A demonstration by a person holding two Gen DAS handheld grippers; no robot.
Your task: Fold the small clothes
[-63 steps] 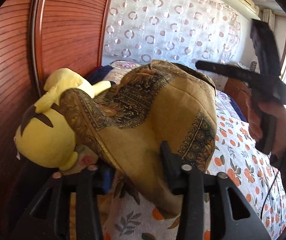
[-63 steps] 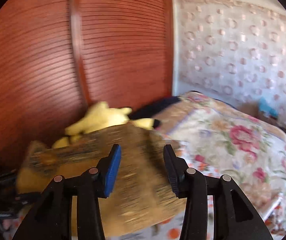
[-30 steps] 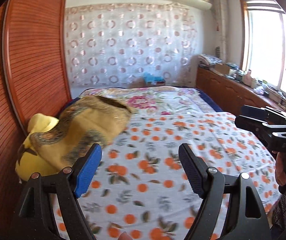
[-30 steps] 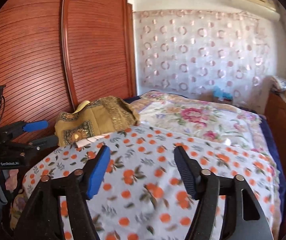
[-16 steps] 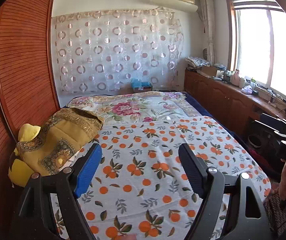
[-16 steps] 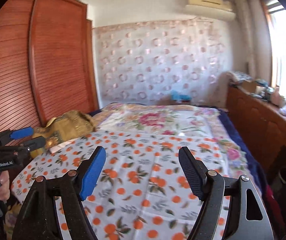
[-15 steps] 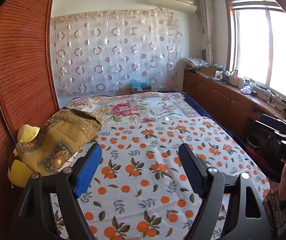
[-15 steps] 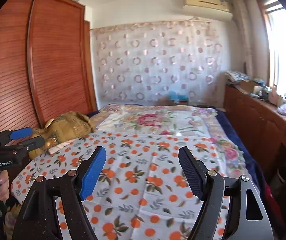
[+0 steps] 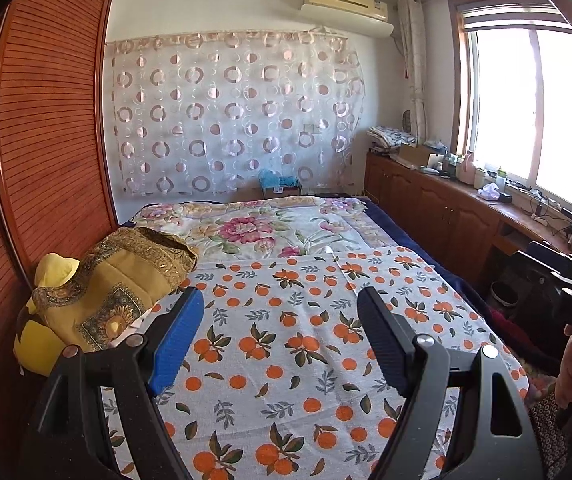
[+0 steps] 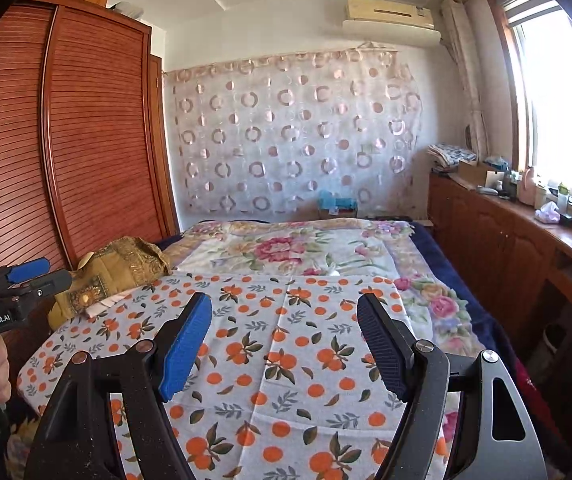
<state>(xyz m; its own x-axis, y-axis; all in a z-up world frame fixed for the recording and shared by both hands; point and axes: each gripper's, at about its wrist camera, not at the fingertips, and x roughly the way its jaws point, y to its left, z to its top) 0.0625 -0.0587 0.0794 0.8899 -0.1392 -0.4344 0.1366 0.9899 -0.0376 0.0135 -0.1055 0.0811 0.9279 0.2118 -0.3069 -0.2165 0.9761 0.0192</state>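
Note:
A folded golden-brown patterned garment (image 9: 118, 292) lies at the bed's left edge, resting on a yellow plush toy (image 9: 38, 344) against the wardrobe. My left gripper (image 9: 279, 296) is open and empty, held over the orange-print sheet (image 9: 286, 344), well back from the garment and to its right. My right gripper (image 10: 285, 300) is also open and empty above the same sheet (image 10: 286, 360). In the right wrist view the garment (image 10: 126, 268) sits far left, just beyond the left gripper (image 10: 30, 276). The right gripper (image 9: 566, 280) shows at the right edge of the left wrist view, held by a hand.
Slatted wooden wardrobe doors (image 9: 46, 152) run along the bed's left side. A floral blanket (image 9: 254, 228) covers the far half of the bed. Wooden cabinets (image 10: 506, 248) with clutter stand along the right wall under the window. A circle-patterned curtain (image 9: 238, 112) hangs at the back.
Both grippers have drawn back from the garment, which stays lying on the plush toy. The left jaws, earlier around the cloth, are now wide and empty. The right jaws have widened a little.

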